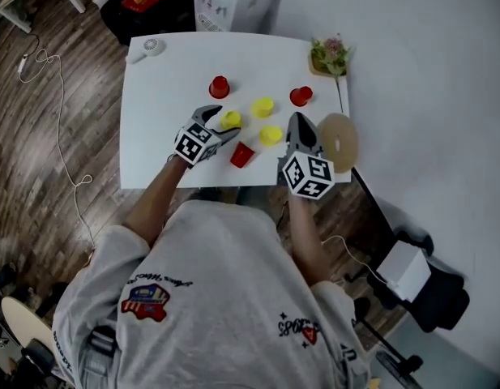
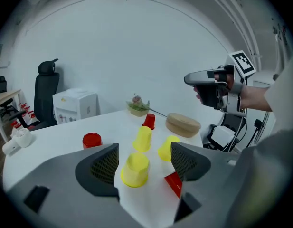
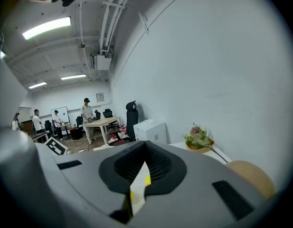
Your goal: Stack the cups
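Cups sit scattered on the white table [image 1: 156,128], none stacked. Nearest the person, a tipped red cup [image 2: 174,182] lies on its side, just right of the L gripper [image 2: 144,152]. L jaws stand wide apart w/ the near yellow cup [image 2: 135,169] mouth-down btwn them, pads not touching it. R gripper [image 3: 145,148] hangs above the table's near right part, jaws together at the tips, gripping nothing. Further out stand the middle yellow cup [image 2: 143,138] and, to its right, the right yellow cup [image 2: 167,147]. Beyond them are the far-left red cup [image 2: 92,140] and the far-right red cup [image 2: 149,121]. A round wooden piece [image 2: 183,124] lies by the right edge, and a potted plant [image 2: 138,104] is at the far right corner.
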